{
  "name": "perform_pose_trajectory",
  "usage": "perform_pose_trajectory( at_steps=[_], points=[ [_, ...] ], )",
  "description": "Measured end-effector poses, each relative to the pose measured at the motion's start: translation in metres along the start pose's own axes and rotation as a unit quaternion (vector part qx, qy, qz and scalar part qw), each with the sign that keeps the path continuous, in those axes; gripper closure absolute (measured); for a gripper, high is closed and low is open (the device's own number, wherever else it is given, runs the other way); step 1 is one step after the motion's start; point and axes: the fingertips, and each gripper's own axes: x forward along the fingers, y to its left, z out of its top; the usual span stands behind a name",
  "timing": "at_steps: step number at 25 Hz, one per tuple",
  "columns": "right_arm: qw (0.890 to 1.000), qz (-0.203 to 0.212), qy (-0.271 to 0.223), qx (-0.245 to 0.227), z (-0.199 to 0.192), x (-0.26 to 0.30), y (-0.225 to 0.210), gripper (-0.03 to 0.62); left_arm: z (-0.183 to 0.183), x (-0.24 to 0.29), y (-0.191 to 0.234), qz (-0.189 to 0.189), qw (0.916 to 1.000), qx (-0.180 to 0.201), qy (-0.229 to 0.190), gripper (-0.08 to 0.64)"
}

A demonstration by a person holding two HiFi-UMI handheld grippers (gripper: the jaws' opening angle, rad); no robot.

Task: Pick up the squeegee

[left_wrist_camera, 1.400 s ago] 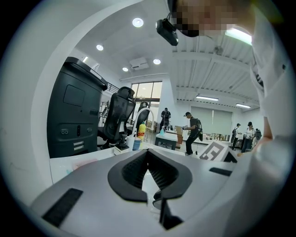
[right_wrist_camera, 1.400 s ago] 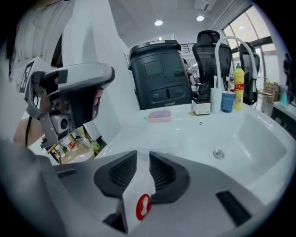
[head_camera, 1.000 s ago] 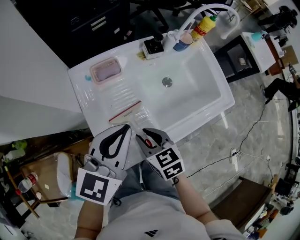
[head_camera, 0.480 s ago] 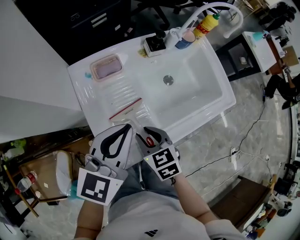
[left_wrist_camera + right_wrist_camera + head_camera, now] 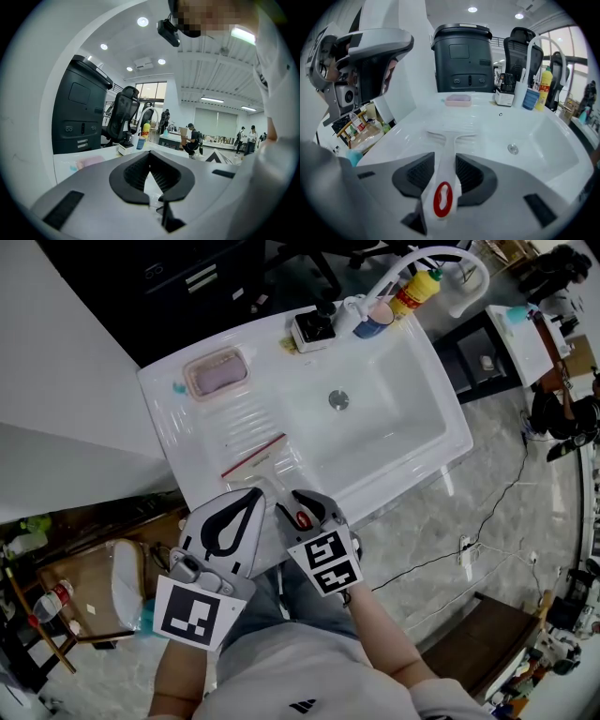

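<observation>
Squeegee (image 5: 449, 140), white plastic with a red oval eyelet, is lying on the ridged drainboard (image 5: 239, 418) between opening jaws of the right gripper (image 5: 292, 505), seemingly unpinched, while jaws of the left gripper (image 5: 251, 495) are resting together.

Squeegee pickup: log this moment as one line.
squeegee: flat on sink drainboard | right gripper: jaws opening, handle between them | left gripper: shut, empty

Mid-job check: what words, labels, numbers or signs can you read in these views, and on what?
No text reads clearly anywhere.
Yellow bottle: red label, print too blurred to read.
Left marker cube and right marker cube: black-and-white square patterns, no letters.
Squeegee: red oval mark on handle, no words.
Shirt: small white logo, no letters.
</observation>
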Motion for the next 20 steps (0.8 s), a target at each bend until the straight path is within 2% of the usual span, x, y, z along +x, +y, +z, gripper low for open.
perform_pose_trajectory(
  at_steps=[10, 20],
  points=[
    [1.000, -0.016, 0.022, -0.001, -0.005, 0.007, -0.002, 0.459, -0.003, -0.002, 0.003, -0.001, 1.0000, -0.001, 0.001, 0.548],
    [0.999, -0.012, -0.018, 0.031, 0.010, -0.005, -0.005, 0.465, 0.000, -0.003, 0.000, -0.002, 1.0000, 0.005, -0.001, 0.548]
  ],
)
